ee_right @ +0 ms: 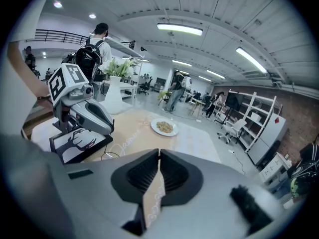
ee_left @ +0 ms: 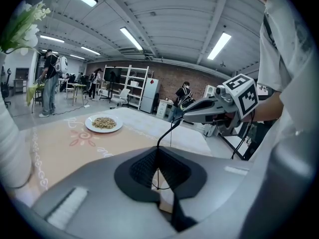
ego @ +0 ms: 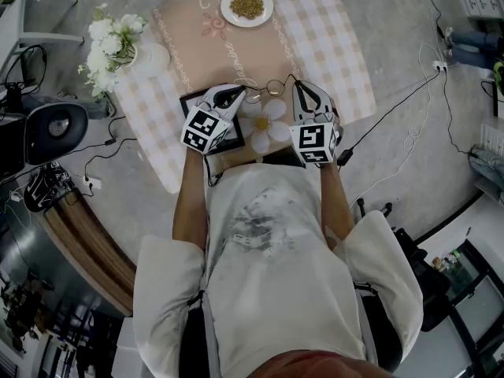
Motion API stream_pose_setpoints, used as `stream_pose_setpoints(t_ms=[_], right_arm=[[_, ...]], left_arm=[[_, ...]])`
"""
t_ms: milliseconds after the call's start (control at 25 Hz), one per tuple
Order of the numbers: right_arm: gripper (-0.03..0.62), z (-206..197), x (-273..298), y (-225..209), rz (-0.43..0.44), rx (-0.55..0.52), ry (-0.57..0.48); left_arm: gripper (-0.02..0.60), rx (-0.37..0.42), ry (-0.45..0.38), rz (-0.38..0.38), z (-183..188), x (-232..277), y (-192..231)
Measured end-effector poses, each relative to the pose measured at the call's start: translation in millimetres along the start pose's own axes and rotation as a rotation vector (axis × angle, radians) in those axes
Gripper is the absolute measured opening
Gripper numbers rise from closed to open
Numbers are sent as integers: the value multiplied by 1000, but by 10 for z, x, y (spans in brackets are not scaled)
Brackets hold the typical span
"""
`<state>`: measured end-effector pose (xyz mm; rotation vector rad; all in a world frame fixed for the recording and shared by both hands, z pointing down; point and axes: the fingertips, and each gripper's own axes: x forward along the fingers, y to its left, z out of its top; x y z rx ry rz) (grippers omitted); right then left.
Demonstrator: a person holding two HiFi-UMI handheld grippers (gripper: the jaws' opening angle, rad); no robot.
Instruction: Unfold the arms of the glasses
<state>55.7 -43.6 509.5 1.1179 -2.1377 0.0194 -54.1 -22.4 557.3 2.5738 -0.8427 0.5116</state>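
Thin round wire glasses (ego: 266, 90) hang just above the checked tablecloth (ego: 331, 46), between my two grippers. My left gripper (ego: 241, 93) is shut on the left end of the frame. In the left gripper view a black wire of the glasses (ee_left: 164, 138) rises out of its closed jaws (ee_left: 159, 151) and runs to the tip of my right gripper (ee_left: 185, 116). That right gripper (ego: 296, 85) is shut on the far end of this arm. In the right gripper view its jaws (ee_right: 159, 153) meet, the wire hidden behind them, and the left gripper (ee_right: 107, 128) is close by.
A white plate of grains (ego: 246, 6) sits at the table's far end. A white vase of flowers (ego: 150, 57) stands at the left. A black-framed deer picture (ee_right: 75, 143) and a daisy-shaped mat (ego: 268, 124) lie under the grippers. Cables (ego: 409, 132) trail over the floor.
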Motion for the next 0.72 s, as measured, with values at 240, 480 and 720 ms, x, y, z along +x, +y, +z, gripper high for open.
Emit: stream_pose_setpoints(t_ms=[240, 480, 720], right_arm=[[22, -2, -1, 5, 2, -5, 1], [23, -1, 2, 4, 2, -9, 3], [23, 7, 3, 10, 0, -12, 2]], left_arm=[[12, 0, -1, 2, 0, -3, 2], [12, -2, -1, 4, 4, 0, 8], [12, -2, -4, 5, 0, 0, 13]])
